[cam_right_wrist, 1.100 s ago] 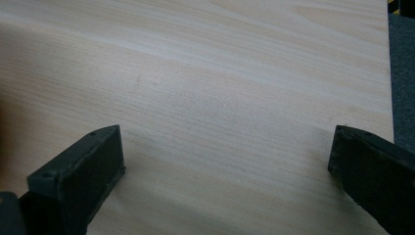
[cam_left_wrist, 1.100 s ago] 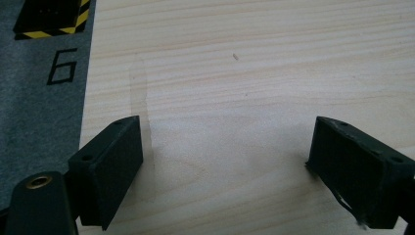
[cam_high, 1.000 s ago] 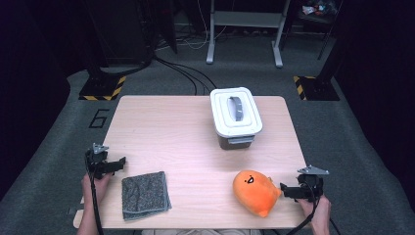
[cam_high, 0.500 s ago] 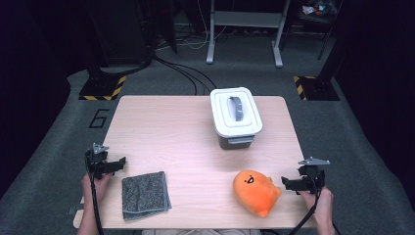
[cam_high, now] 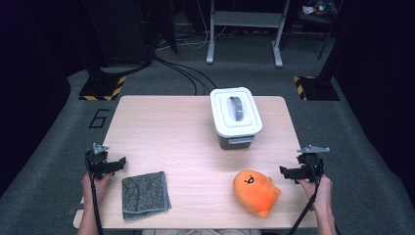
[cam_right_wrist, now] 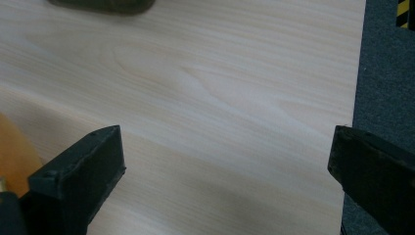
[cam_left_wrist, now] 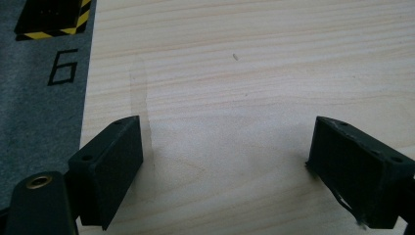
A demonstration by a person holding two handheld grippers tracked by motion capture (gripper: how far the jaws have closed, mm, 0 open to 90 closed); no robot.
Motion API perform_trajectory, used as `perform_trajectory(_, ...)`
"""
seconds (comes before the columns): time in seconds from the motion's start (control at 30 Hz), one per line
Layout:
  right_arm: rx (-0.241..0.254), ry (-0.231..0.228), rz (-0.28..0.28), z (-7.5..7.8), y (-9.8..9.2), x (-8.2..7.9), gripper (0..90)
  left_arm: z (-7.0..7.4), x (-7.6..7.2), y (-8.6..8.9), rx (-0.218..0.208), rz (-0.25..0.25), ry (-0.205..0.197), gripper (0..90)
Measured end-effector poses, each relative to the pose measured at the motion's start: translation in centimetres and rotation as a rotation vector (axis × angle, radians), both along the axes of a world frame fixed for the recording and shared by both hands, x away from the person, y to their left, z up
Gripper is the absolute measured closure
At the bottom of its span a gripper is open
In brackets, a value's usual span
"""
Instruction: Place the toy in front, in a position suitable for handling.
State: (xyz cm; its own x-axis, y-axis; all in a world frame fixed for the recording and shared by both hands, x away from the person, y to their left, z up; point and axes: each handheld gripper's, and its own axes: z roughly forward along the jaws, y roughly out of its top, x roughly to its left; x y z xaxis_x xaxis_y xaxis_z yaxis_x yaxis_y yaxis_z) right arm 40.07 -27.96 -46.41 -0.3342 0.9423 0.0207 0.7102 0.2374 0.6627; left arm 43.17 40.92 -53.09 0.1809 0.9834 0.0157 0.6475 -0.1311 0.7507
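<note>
wooden table (cam_high: 186,142), orange plush (cam_high: 255,192) beside right gripper (cam_high: 288,172)

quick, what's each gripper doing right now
left gripper: open, holding nothing, bare table between its jaws.
right gripper: open, holding nothing, beside the orange plush toy.

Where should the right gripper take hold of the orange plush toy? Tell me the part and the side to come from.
Grip the orange plush toy across its rounded body, coming from its right, where the open right gripper already sits beside it. The body is soft and bulging with no handle, so the fingers probably need to span its narrower width and squeeze in.
</note>
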Motion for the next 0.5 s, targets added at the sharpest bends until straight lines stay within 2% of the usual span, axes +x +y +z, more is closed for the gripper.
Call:
perform_trajectory(0.23,0.006,-0.017,0.018,1.6,0.8,0.9,0.0,0.0,0.0,0.0,0.000,0.000,0.000,12.5)
perform_trajectory(0.5,0.020,-0.033,0.039,2.7,1.5,1.7,0.0,0.0,0.0,0.0,0.002,-0.001,-0.001,12.5)
